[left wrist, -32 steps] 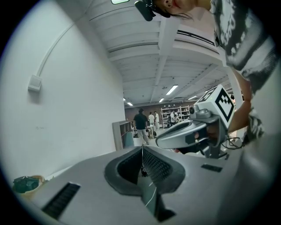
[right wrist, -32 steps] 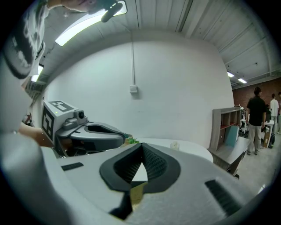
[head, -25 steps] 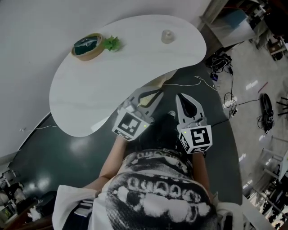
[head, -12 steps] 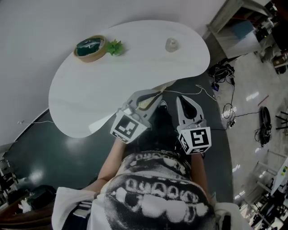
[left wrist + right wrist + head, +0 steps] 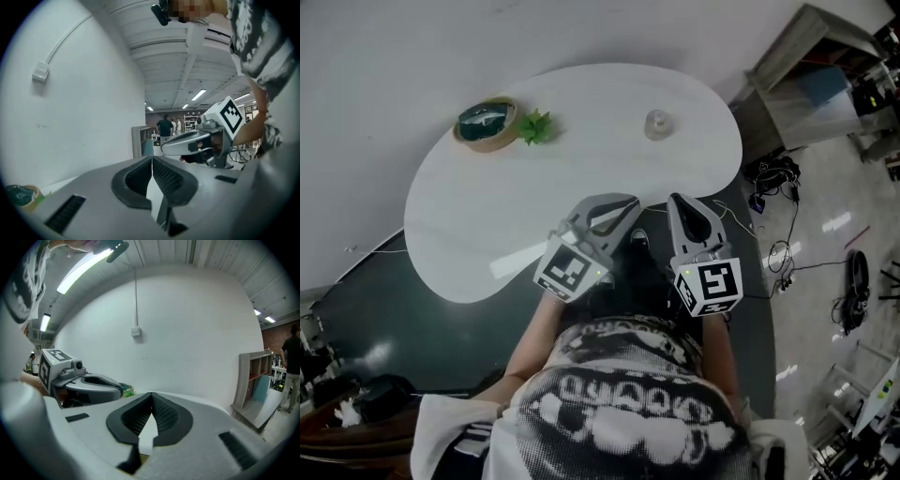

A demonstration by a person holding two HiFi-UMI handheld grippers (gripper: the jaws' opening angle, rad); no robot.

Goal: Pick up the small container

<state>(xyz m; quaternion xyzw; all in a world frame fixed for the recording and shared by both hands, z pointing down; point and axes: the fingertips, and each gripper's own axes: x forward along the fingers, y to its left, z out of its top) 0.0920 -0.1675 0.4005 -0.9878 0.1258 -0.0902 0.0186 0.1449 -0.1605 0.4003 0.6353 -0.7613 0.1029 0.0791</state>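
L tongs [image 5: 622,204] clenched, nothing in 'em. R tongs [image 5: 681,202] same, clamped and empty. Both sit low-centre at the near edge of the table [image 5: 469,216]. Container [image 5: 657,123] is upper centre-right, well apart from both. Risk, imo: it's clear and light and sits near the far rim, so going in w/ closed tips could tip it or shove it off. Only the head view shows it; neither tong cam does. L cam shows the bowl [image 5: 18,194] lower left.

no words, brands or numbers can be read anywhere. the left cube [image 5: 573,270], at 7 o'clock from the left gripper [image 5: 622,203], and the right cube [image 5: 710,285], at 5 o'clock from the right gripper [image 5: 681,202], carry only black-and-white square codes. the shirt print [image 5: 628,398] is illegible.
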